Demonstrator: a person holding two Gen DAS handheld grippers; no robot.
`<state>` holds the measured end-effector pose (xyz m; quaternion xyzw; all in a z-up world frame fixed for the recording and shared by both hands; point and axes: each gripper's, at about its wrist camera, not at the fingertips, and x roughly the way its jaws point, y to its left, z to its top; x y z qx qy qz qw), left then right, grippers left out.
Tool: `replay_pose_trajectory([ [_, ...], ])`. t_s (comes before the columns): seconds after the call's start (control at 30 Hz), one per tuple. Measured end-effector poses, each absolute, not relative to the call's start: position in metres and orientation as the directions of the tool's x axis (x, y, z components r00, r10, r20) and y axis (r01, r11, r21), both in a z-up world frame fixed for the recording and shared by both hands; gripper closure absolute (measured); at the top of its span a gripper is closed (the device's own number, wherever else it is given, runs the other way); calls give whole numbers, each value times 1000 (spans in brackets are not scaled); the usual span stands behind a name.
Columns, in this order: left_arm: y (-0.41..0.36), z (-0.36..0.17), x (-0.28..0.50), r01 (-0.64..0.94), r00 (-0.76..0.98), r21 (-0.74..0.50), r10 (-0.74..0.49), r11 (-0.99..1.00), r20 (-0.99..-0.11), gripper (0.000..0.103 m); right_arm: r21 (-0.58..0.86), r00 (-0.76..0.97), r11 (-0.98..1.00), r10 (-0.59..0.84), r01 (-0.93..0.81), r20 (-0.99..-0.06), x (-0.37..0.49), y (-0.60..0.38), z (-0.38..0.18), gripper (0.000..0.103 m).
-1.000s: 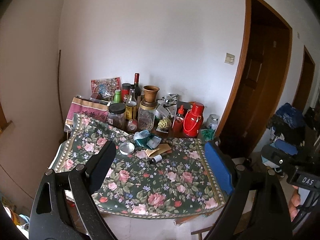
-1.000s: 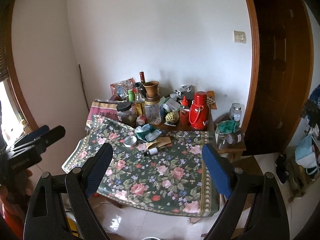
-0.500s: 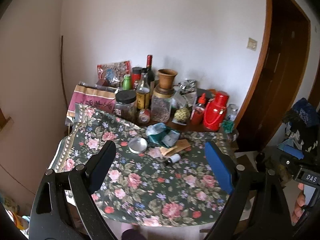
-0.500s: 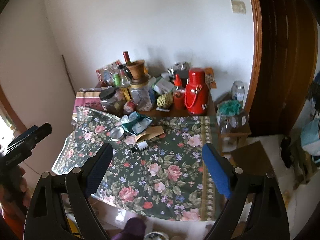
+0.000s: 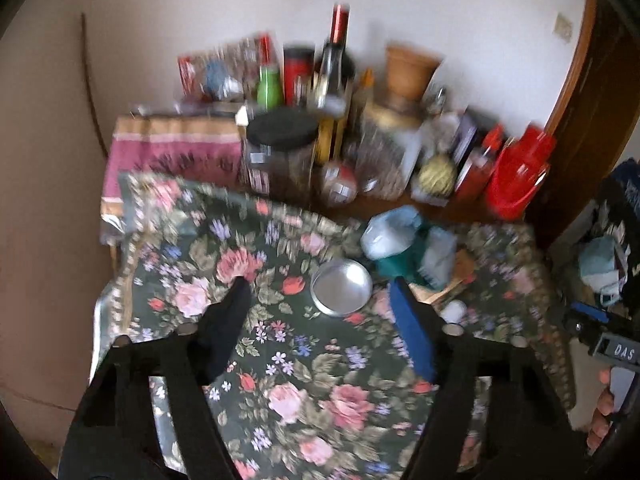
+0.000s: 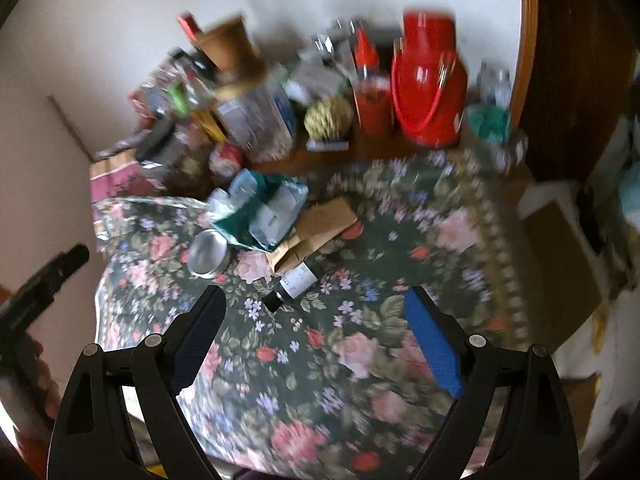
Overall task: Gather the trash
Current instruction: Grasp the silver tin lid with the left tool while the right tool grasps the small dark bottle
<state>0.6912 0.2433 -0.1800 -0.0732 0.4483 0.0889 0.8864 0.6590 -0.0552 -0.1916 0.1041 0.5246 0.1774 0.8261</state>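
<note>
From your left wrist camera, your left gripper (image 5: 320,292) points down at the floral tablecloth (image 5: 304,364), its jaws closing with nothing held between them; only cloth shows in the gap. Just ahead of the tips, slightly toward the blue finger, lies a round silver tin lid (image 5: 341,287). Beyond that finger sits the crumpled pile of teal and white wrappers (image 5: 404,244), with a brown paper piece (image 5: 448,284) and the white end of a small bottle (image 5: 454,311) just past the finger's far side. Jars, bottles and a red thermos (image 5: 518,176) crowd the back edge, all blurred. At the right edge you can see your other hand (image 5: 604,408) on its gripper handle. From your right wrist camera, your right gripper (image 6: 314,312) hangs wide open and empty over the same cloth (image 6: 360,340). The small dark bottle (image 6: 294,284) with a white label lies on its side just ahead of the tips, nearer the dark finger. Past it rest the brown paper (image 6: 316,232), touching the bottle's far end, then the wrapper pile (image 6: 260,208) and the tin lid (image 6: 208,254) off to the left of the dark finger. The red thermos (image 6: 430,92) stands far ahead.
</note>
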Motion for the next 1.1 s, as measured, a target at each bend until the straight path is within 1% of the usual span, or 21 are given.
replay_pose_trajectory([
  [0.03,247,-194,698,-218,560,-56,78,974,-825,49,370,370,914,406,-167,-835,664,-50,-201,14],
  [0.07,252,-209,706,-213,535,-70,57,975,-843,52,386,354,911,411,-142,-840,670,-44,-214,14],
  [0.13,260,-233,716,-208,503,-106,14,972,-864,62,405,333,908,418,-111,-845,678,-34,-232,15],
  [0.2,266,-252,725,-206,476,-143,-29,968,-879,68,425,304,901,429,-85,-850,686,-23,-251,21],
  [0.23,270,-263,729,-208,460,-165,-53,964,-886,70,428,294,900,431,-79,-853,688,-19,-256,25],
  [0.3,276,-277,737,-208,445,-205,-94,956,-891,73,414,280,907,417,-70,-865,693,-9,-268,29],
  [0.4,280,-296,748,-217,423,-233,-124,948,-898,81,374,283,925,378,-71,-882,698,1,-275,35],
  [0.43,281,-300,751,-221,419,-239,-129,945,-899,82,354,290,932,360,-72,-887,699,3,-276,38],
  [0.53,283,-310,760,-239,417,-244,-128,940,-900,84,317,302,946,323,-71,-897,698,6,-280,40],
  [0.63,282,-317,769,-249,404,-209,-95,946,-910,86,292,298,954,300,-74,-906,698,6,-285,47],
  [0.7,280,-322,773,-242,389,-186,-81,952,-918,86,287,302,955,296,-74,-906,696,2,-285,48],
  [0.83,279,-328,778,-241,382,-180,-77,954,-921,86,282,300,957,289,-69,-909,693,-7,-286,49],
  [0.97,279,-328,781,-249,389,-171,-64,953,-919,86,235,301,966,257,-106,-918,692,-8,-287,48],
  [1.0,278,-328,781,-250,390,-164,-56,954,-919,88,220,301,969,244,-112,-922,691,-6,-288,48],
  [1.03,274,-331,785,-251,388,-153,-45,956,-920,94,205,303,971,232,-120,-924,689,-3,-288,49],
  [1.07,273,-331,786,-252,385,-134,-28,958,-923,98,192,307,972,224,-133,-925,688,1,-288,56],
  [1.1,272,-333,789,-251,382,-128,-23,959,-924,99,172,315,973,213,-151,-925,688,4,-288,61],
])
